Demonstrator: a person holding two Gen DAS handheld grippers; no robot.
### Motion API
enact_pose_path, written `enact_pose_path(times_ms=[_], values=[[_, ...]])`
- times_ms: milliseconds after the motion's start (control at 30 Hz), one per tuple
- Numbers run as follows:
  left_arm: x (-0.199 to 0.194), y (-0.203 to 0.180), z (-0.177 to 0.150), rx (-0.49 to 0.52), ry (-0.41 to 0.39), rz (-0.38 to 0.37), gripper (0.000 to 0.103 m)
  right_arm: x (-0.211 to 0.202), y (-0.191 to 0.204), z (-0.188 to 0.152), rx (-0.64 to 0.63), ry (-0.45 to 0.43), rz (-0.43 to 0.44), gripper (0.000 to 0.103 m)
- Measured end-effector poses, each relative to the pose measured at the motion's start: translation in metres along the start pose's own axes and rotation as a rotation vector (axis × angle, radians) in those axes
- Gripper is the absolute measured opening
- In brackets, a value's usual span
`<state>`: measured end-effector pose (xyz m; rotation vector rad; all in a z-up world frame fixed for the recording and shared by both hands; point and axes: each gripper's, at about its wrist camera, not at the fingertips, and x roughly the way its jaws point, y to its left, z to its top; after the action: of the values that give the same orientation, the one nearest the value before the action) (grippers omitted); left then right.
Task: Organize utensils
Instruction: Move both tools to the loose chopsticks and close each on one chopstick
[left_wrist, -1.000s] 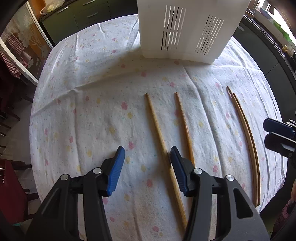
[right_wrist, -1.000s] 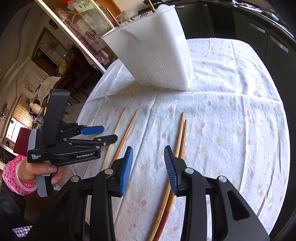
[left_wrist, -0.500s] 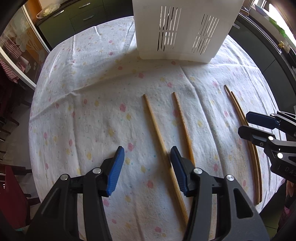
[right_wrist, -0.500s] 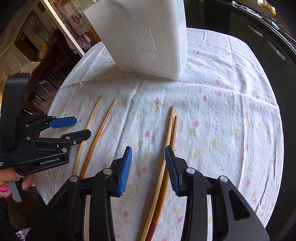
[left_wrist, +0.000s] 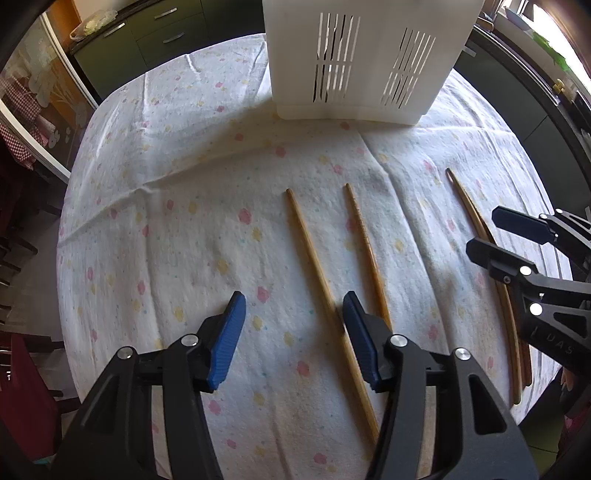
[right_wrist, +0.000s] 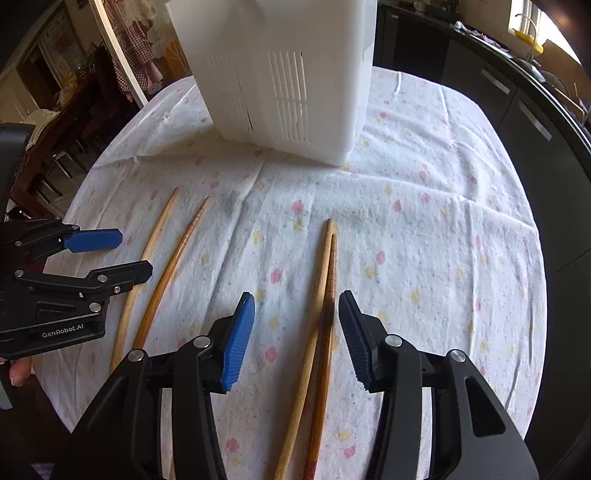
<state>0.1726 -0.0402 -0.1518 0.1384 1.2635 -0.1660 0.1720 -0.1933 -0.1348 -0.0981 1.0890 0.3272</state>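
Note:
Several wooden chopsticks lie on the flowered tablecloth (left_wrist: 184, 221). In the left wrist view, two single chopsticks (left_wrist: 314, 258) (left_wrist: 365, 243) lie side by side in the middle, and a close pair (left_wrist: 476, 218) lies at the right. My left gripper (left_wrist: 293, 332) is open and empty, just above the near ends of the two singles. My right gripper (right_wrist: 295, 332) is open and empty, hovering over the close pair (right_wrist: 325, 280). A white slotted utensil holder (left_wrist: 362, 62) stands upright at the far side; it also shows in the right wrist view (right_wrist: 280, 74).
The round table's edge (right_wrist: 532, 236) drops off to dark cabinets (right_wrist: 517, 103) on the right. A glass door and chairs (left_wrist: 26, 122) stand to the left. Each gripper shows in the other's view: the right (left_wrist: 517, 243), the left (right_wrist: 107, 254).
Both grippers have moved forward toward the holder and lower over the chopsticks. The right gripper has swung in over the close pair. Both stay open.

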Motion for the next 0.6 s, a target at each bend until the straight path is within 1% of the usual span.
enact_pose_path(times_ms=[67, 133, 167, 267, 333, 467, 600], values=[[0.0, 0.0, 0.0, 0.002, 0.0, -0.001, 0.054, -0.01, 0.0, -0.001, 0.006, -0.007, 0.044, 0.048], [0.0, 0.0, 0.001, 0.003, -0.001, 0.0, 0.054, -0.011, 0.0, -0.002, 0.016, 0.025, 0.105, 0.048], [0.0, 0.001, 0.001, 0.003, -0.001, 0.0, 0.054, -0.01, 0.001, -0.003, 0.02, 0.038, 0.119, 0.048], [0.0, 0.001, 0.001, 0.002, -0.001, 0.0, 0.054, -0.006, 0.001, -0.007, 0.02, 0.064, 0.113, 0.048], [0.0, 0.001, 0.001, 0.004, -0.001, 0.0, 0.054, -0.002, -0.001, -0.008, 0.031, 0.081, 0.127, 0.048], [0.001, 0.001, 0.001, 0.004, 0.0, 0.0, 0.055, 0.002, -0.006, -0.012, 0.04, 0.1, 0.116, 0.048], [0.001, 0.001, 0.001, 0.005, -0.004, 0.0, 0.056, 0.005, -0.008, -0.009, 0.044, 0.096, 0.093, 0.048]])
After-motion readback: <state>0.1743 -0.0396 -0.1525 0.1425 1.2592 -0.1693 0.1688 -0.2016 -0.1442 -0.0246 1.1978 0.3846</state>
